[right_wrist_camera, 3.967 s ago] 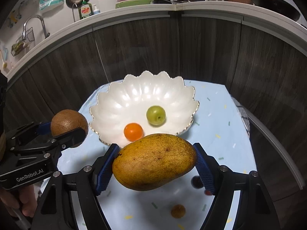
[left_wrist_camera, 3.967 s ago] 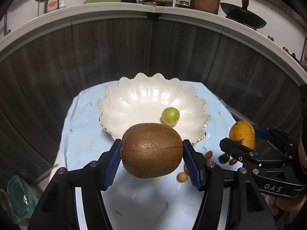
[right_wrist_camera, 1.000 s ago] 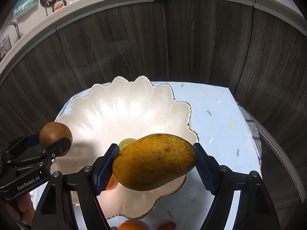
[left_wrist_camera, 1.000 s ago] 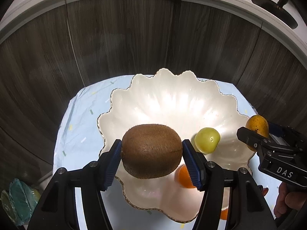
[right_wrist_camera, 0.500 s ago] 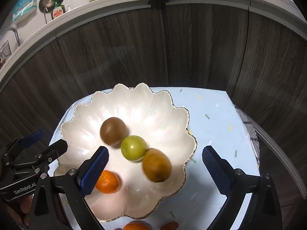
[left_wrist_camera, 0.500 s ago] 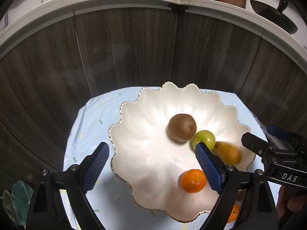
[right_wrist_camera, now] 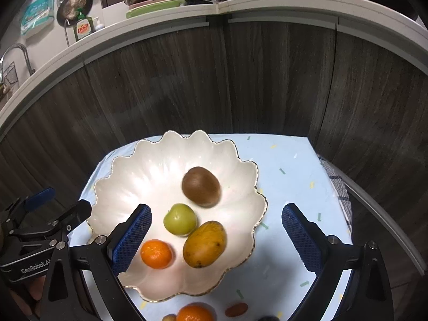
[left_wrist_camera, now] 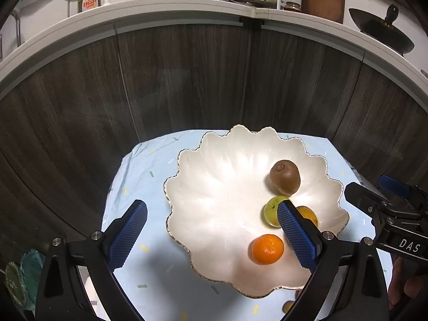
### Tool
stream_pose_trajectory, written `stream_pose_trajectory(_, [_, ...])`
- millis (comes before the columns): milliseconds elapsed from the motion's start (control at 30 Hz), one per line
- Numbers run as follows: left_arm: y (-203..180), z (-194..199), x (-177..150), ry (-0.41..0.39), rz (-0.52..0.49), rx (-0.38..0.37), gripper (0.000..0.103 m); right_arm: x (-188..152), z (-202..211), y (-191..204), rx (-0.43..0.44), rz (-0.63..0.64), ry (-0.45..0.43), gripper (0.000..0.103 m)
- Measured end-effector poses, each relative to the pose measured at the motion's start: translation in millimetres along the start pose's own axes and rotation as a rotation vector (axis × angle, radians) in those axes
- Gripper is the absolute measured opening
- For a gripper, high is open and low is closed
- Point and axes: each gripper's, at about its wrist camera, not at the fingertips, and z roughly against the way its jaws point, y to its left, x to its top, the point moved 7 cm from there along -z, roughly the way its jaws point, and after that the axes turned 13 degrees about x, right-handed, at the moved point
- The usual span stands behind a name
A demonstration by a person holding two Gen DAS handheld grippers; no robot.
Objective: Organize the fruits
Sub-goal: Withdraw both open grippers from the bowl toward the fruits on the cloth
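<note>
Left wrist view: the left tongs are opening the last bit to full spread, nothing between the blue pads. The kiwi they carried a second ago is now lying in the scalloped white bowl, toward its 2 o'clock side, with the green fruit just below it and the mango peeking out behind the pad. A tangerine is sitting at the bowl's 5 o'clock. The right tongs are showing at the 3 o'clock edge.

Right wrist view: the right tongs are standing wide and empty; the mango they gripped a second ago is resting in the bowl at 5 o'clock, touching the green fruit. The kiwi looks blurred, likely rolling. Another tangerine and small fruits are waiting on the blue tabletop at 6 o'clock, so collecting is unfinished.
</note>
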Motion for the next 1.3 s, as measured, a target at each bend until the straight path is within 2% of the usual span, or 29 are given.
stream_pose_trajectory(800, [0,59,-6,-0.076,-0.006,0.003,0.1,-9,57,10,0.003,-0.002,-0.072,0.099])
stream_pose_trajectory(1300, [-22,88,-22,-0.1,-0.04,-0.009,0.1,-30,86,-6,-0.01,-0.026,-0.092,0.099])
